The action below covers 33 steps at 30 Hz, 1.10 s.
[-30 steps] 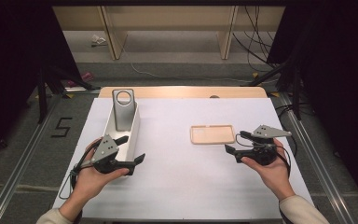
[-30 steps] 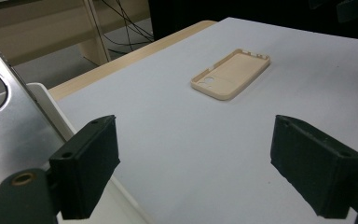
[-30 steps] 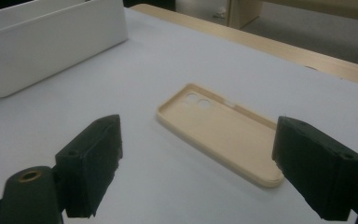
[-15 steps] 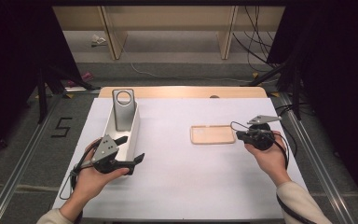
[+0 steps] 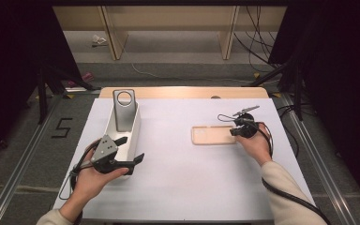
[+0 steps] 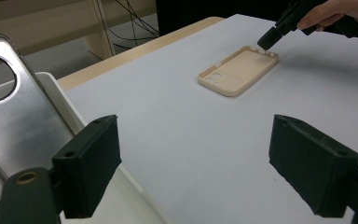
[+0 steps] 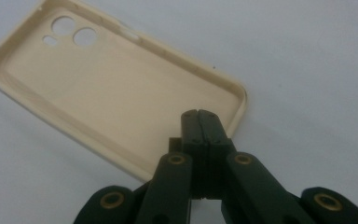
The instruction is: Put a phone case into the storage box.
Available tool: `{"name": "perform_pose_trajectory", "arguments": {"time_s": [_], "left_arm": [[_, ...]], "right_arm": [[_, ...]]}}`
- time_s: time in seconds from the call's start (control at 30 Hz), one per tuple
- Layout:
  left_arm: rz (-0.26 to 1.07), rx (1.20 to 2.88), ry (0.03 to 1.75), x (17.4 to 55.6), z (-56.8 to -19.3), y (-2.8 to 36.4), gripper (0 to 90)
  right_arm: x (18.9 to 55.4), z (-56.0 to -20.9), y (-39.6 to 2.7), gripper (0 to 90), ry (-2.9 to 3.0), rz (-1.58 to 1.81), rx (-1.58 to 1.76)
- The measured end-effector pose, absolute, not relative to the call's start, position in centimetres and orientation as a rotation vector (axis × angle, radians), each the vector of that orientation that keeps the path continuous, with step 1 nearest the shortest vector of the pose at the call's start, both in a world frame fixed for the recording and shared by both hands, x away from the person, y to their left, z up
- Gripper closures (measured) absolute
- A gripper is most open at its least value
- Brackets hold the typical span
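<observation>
While right tool [image 7: 199,122] hangs clenched, empty, over beige phone case [image 5: 214,135] end, approach step; next: spread jaws, straddle rim. Left tool [image 6: 212,168] released beside white tray [image 5: 132,125].

The beige phone case [image 5: 214,135] lies flat on the white table [image 5: 183,187], its open side up. The right gripper [image 5: 235,131] is at the right end of the case, and the left gripper [image 5: 133,151] is far left of the case, at the near end of a white tray [image 5: 132,123] holding a silver case [image 5: 123,108].
</observation>
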<state>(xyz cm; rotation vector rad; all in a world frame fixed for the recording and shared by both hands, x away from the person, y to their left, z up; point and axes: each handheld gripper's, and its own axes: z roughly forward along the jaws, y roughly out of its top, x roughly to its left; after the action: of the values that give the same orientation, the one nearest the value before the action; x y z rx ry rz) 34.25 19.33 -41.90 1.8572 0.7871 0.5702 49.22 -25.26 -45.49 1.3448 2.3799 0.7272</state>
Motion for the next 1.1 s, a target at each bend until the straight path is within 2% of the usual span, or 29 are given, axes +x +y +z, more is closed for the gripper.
{"name": "perform_pose_trajectory", "arguments": {"time_s": [0.6, 1.1], "left_arm": [[0.569, 1.863, 0.78, 34.2, -41.9, 19.2, 16.0], [0.566, 1.859, 0.781, 34.1, -41.8, 19.2, 16.0]], "right_arm": [[49.2, -46.4, -25.0, 90.0, 2.469, 0.643, 1.373], [46.7, -45.9, -23.7, 90.0, 2.652, 0.588, 1.355]]}}
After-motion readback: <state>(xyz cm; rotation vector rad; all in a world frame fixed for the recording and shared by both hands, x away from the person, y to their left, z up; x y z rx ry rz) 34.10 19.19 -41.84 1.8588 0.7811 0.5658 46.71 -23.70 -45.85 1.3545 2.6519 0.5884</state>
